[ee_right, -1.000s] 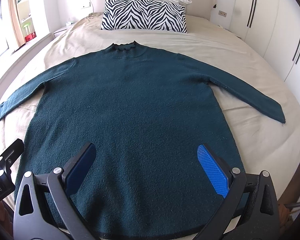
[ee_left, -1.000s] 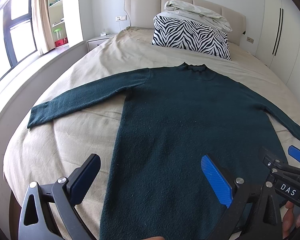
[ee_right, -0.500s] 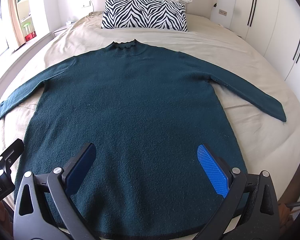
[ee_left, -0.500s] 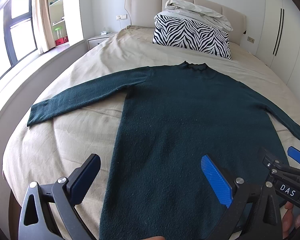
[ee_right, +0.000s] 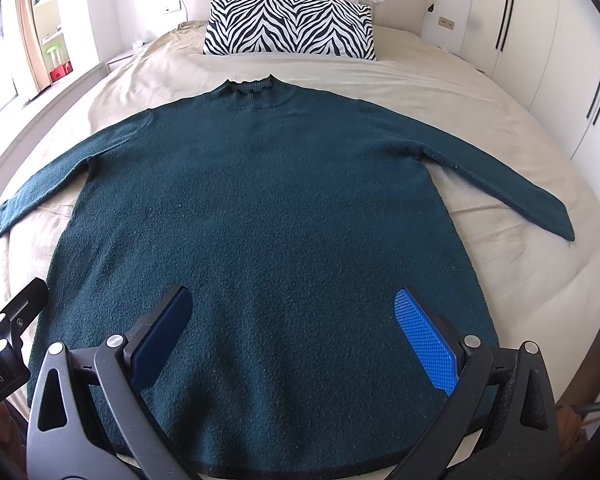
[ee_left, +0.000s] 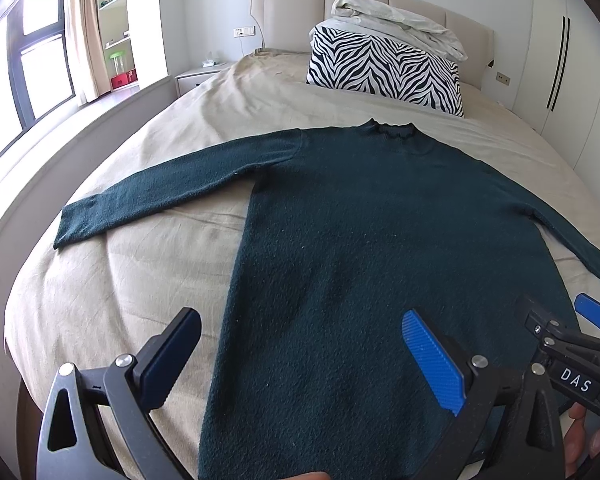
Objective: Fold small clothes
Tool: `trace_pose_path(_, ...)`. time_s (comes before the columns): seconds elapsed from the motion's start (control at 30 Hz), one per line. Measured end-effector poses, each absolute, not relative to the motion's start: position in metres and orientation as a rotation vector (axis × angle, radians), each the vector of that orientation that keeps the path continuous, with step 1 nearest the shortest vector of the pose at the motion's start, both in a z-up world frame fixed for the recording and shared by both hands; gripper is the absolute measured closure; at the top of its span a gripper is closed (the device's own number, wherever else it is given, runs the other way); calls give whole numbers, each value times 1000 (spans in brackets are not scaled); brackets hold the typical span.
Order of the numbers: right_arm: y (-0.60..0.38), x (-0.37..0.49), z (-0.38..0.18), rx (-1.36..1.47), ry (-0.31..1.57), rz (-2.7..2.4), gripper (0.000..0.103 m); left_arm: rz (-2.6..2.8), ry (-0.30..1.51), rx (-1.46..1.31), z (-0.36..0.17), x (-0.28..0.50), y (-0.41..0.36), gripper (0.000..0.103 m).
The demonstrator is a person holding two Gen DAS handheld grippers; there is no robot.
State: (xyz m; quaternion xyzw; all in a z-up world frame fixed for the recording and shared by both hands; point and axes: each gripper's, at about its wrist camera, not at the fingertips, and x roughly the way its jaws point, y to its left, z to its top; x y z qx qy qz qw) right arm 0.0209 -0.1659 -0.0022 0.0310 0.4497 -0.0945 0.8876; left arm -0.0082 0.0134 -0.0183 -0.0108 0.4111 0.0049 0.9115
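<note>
A dark teal long-sleeved sweater [ee_left: 380, 240] lies flat on the beige bed, collar toward the headboard, both sleeves spread out to the sides; it fills the right wrist view [ee_right: 268, 220]. My left gripper [ee_left: 300, 356] is open and empty above the sweater's lower left side near the hem. My right gripper [ee_right: 292, 328] is open and empty above the middle of the hem [ee_right: 300, 472]. The right gripper also shows at the right edge of the left wrist view [ee_left: 572, 344].
A zebra-striped pillow [ee_left: 384, 70] with a crumpled white duvet [ee_left: 396, 26] on top leans on the headboard. A window and a nightstand [ee_left: 200, 74] stand at the left, white wardrobes [ee_right: 560, 60] at the right. The bed's foot edge is just below the hem.
Both grippers have barely shifted; the view has crept slightly. The sweater has not moved and both grippers stay open.
</note>
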Motion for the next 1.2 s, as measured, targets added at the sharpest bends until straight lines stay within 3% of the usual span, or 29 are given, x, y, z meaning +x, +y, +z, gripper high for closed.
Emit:
trace_pose_path(0.73, -165, 26, -8, 69, 951, -181, 0, -4, 835, -59, -25, -14, 31, 0)
trace_pose_path(0.87, -161, 34, -9, 74, 946, -152, 0, -14, 852, -181, -29, -3, 71, 0)
trace_pose_path(1.0, -157, 44, 2, 127, 894, -82, 0, -63, 779, -475, -25, 11, 142, 0)
trace_pose_path(1.2, -142, 67, 28, 225, 798, 12, 0, 115, 795, -606, -29, 26, 224, 0)
